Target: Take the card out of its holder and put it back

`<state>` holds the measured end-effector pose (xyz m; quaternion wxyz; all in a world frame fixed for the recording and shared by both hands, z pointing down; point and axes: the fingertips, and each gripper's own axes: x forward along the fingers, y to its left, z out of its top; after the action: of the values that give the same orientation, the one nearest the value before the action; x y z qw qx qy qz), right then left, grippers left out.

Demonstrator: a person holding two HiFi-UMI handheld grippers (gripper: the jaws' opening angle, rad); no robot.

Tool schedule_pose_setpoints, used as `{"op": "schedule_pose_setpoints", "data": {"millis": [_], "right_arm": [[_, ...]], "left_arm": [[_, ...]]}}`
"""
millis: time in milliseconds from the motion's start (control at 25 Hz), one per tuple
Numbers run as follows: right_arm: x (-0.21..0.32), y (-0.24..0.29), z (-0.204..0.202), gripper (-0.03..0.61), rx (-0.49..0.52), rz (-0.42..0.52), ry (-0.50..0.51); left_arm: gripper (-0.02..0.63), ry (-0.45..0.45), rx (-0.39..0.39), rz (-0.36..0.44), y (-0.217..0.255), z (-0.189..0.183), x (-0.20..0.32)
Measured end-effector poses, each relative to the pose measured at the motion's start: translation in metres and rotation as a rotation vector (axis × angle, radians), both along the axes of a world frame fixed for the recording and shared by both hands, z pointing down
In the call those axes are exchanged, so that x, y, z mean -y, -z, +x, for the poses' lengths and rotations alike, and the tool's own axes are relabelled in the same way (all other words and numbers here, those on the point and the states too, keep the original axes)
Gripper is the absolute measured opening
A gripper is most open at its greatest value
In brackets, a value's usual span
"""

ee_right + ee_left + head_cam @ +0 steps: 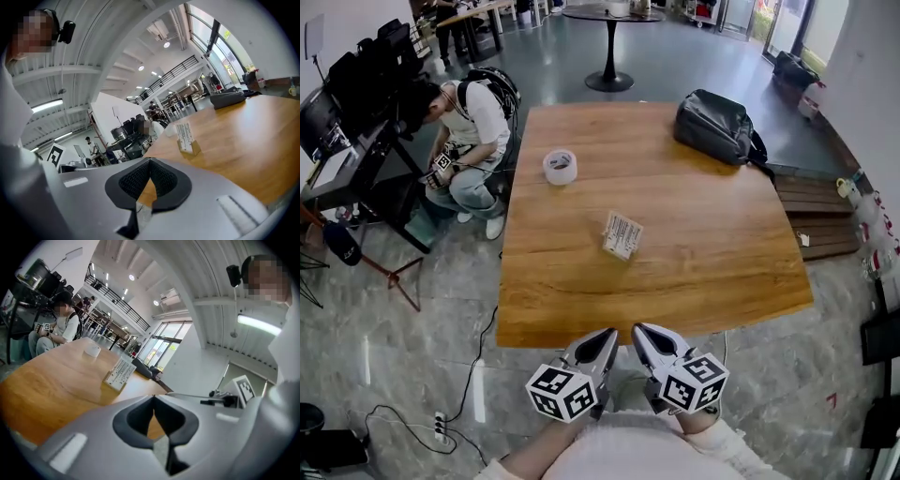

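A white printed card stands upright in a small wooden holder near the middle of the wooden table. The card also shows in the left gripper view, and the card with its holder in the right gripper view. Both grippers hang side by side just off the table's near edge, well short of the card. My left gripper is shut with its tips touching and nothing between them. My right gripper is shut and empty too.
A roll of tape lies on the table's far left part. A black bag rests at the far right corner. A person crouches on the floor left of the table by black equipment. Cables lie on the floor.
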<state>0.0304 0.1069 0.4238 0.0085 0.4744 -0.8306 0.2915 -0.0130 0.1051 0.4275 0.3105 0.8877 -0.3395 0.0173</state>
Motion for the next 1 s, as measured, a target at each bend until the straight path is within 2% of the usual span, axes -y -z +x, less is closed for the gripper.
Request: {"op": "schedule_pose_setpoints", "data": {"millis": [120,360,640,840,1000], "right_arm": [[0.041,0.005,0.010,-0.006,-0.043,0.021,0.017],[0.094,-0.002,0.029,-0.006,-0.102,0.004,0.076],[0.130,-0.008,0.041,-0.006,-0.096,-0.002,0.105],[0.147,-0.016,0.043,-0.004,-0.066,-0.032,0.100],[0.161,-0.021,0.043,0.029,-0.084,-0.037,0.099]], "left_arm": [[0.008,0.027,0.005,0.003,-0.001,0.013,0.038],[0.008,0.080,0.038,0.019,-0.004,0.037,0.097],[0.008,0.100,0.024,-0.023,-0.013,0.047,0.122],[0.008,0.088,0.048,-0.041,-0.016,0.046,0.131],[0.008,0.072,0.040,-0.068,-0.018,0.044,0.143]]}}
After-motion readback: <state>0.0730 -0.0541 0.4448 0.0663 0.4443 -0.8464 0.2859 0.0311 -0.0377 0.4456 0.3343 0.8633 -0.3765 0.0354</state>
